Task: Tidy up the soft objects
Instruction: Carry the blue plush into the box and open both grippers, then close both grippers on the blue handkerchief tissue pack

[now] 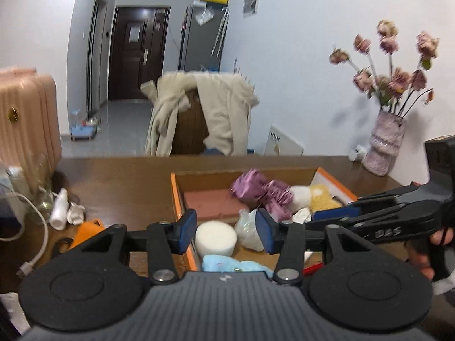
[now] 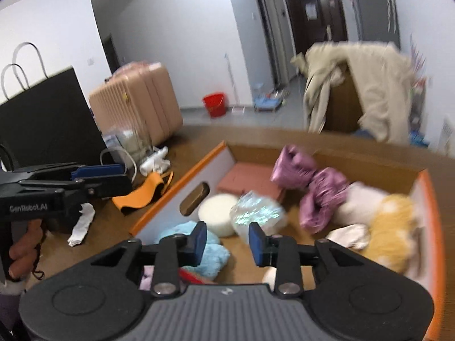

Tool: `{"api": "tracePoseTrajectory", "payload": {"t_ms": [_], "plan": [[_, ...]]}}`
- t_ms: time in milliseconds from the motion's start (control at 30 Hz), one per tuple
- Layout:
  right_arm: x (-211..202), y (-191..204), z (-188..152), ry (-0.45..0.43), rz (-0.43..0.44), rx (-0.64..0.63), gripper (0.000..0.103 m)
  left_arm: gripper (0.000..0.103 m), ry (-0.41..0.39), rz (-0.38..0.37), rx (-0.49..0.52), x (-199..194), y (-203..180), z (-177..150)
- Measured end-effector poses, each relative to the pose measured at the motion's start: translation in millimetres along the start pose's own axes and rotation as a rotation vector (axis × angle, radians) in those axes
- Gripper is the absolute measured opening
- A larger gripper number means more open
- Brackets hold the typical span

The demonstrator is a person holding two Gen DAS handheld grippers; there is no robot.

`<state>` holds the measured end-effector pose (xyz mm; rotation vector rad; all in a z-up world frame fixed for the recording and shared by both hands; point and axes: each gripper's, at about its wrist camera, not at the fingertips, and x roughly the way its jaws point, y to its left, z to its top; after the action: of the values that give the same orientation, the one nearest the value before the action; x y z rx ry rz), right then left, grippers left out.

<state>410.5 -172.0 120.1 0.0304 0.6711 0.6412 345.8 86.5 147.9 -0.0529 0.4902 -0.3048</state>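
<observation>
1. Left wrist view: my left gripper [image 1: 226,234] hangs over the near edge of the cardboard box [image 1: 177,199], jaws wide apart and empty. Directly ahead of it in the box sit the white round sponge [image 1: 216,238] and a clear plastic bag [image 1: 250,231]; the purple cloth [image 1: 261,193] and yellow plush [image 1: 324,199] lie further back. I judge I'm between picks, choosing the next soft item.

2. Right wrist view: my right gripper [image 2: 227,241] also stands open, holding nothing, above the blue fluffy towel [image 2: 209,248]. The orange cloth [image 2: 145,193] still lies outside on the table [image 2: 256,135], beside crumpled white tissue [image 2: 82,224]. Next I'd reach left for it; the box wall and the left gripper [image 2: 96,170] stand between.
</observation>
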Motion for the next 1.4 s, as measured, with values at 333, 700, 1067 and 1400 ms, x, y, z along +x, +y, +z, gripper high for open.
{"api": "tracePoseTrajectory", "payload": {"t_ms": [333, 700, 1067, 1400], "plan": [[-119, 15, -40, -0.114, -0.059, -0.038, 0.047, 0.058, -0.060, 0.004, 0.056, -84, -50, -20], [-174, 31, -107, -0.146, -0.056, -0.049, 0.055, 0.068, -0.064, -0.021, 0.008, -136, -67, -71], [-154, 41, -183, -0.068, 0.008, -0.004, 0.059, 0.070, 0.064, -0.091, -0.127, -114, -79, -160], [-108, -7, -154, -0.064, 0.004, 0.041, 0.046, 0.059, 0.221, -0.188, -0.186, -26, -101, -140]]}}
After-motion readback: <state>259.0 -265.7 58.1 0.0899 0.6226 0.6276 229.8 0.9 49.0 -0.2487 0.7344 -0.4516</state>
